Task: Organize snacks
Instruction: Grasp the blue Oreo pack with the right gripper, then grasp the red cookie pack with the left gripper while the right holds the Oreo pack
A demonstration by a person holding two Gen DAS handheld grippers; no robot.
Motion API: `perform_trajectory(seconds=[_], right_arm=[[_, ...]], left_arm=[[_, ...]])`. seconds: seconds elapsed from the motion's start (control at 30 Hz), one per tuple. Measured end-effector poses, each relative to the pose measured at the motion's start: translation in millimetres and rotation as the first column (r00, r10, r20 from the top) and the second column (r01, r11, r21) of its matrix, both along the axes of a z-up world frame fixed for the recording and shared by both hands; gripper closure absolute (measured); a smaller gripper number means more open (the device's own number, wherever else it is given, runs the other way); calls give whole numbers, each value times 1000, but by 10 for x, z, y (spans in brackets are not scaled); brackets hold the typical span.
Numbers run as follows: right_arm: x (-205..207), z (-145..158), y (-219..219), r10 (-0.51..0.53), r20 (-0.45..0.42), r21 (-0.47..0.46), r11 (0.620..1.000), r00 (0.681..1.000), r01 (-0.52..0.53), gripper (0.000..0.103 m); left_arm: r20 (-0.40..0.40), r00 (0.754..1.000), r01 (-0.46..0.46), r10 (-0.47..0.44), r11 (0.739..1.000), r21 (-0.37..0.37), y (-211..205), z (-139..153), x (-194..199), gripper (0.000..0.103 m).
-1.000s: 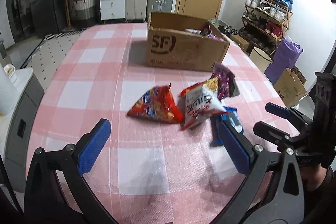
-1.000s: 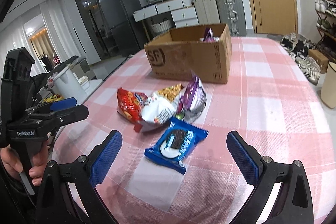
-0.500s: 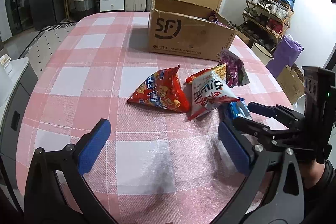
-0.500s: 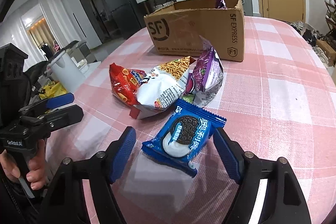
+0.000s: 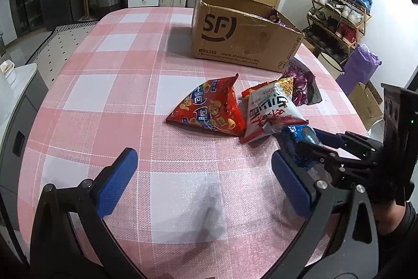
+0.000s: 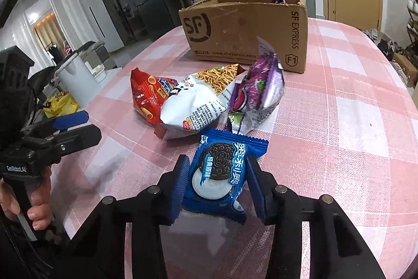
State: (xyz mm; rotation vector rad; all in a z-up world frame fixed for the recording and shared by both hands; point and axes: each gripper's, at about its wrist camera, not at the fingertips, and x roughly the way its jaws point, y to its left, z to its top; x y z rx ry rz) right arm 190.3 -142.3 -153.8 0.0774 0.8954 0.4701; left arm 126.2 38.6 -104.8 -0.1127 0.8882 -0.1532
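Oreo pack [image 6: 218,171] sits between your right gripper [image 6: 216,187] fingers, flat on the pink-check desk [image 6: 352,127], nearest item of the snack cluster. Fingers closing at this moment; blue pads flank both long sides of the pack, about touching the wrapper, but no clear squeeze or crumple visible yet, so treat grip as not confirmed. Pack's long axis runs away from you, roughly along the fingers' pointing line, slightly angled to the right at the far end; so you're pinching across its short width. Good axis for a lift.

Left gripper [image 5: 201,179]: fingers wide apart, nothing between them, only bare desk cloth under. It hangs well short of the red chip bag [image 5: 209,111]; white noodle-snack bag [image 5: 271,109] and purple bag [image 5: 303,85] lie further right, nearer your right hand. Right hand clearly the one on the job.

SF cardboard box [image 6: 248,30] stands open beyond the cluster, straight ahead of the Oreo pack, purple wrapper already peeking inside. Judgement: next move wants a firm close, then lift and carry fwd over white and purple bags to the box. Risk: slick wrapper slipping.
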Motion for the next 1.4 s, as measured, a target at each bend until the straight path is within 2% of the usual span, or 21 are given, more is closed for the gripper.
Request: perform_trajectory(seconds=[0.33,0.6,1.13,1.2,1.33,1.4], right_arm=[[-105,109,-164,-22,31,45,999,999,21,59],[-193,152,-373,-53,44,81,996,998,49,59],[-278,156,-726,-118,58,112,987,991,111,59],[-269,132,-733,-119,53,112,987,991,112,59],[-257,100,-747,-122,45,123,986,992,115,59],[-252,102,-750,-123,47,125,985,991,117,59]], left_arm=[[-14,1000,-9,9,1000,2,7,-21,61,1],[-39,999,-37,37,999,5,77,-86,344,1],[-109,993,39,-41,999,-16,-56,-343,960,2],[-121,992,38,-39,999,-9,-66,-391,1001,3],[-117,992,42,-47,998,-42,-47,-432,1054,4],[-122,991,41,-48,997,-59,-28,-451,1081,11]])
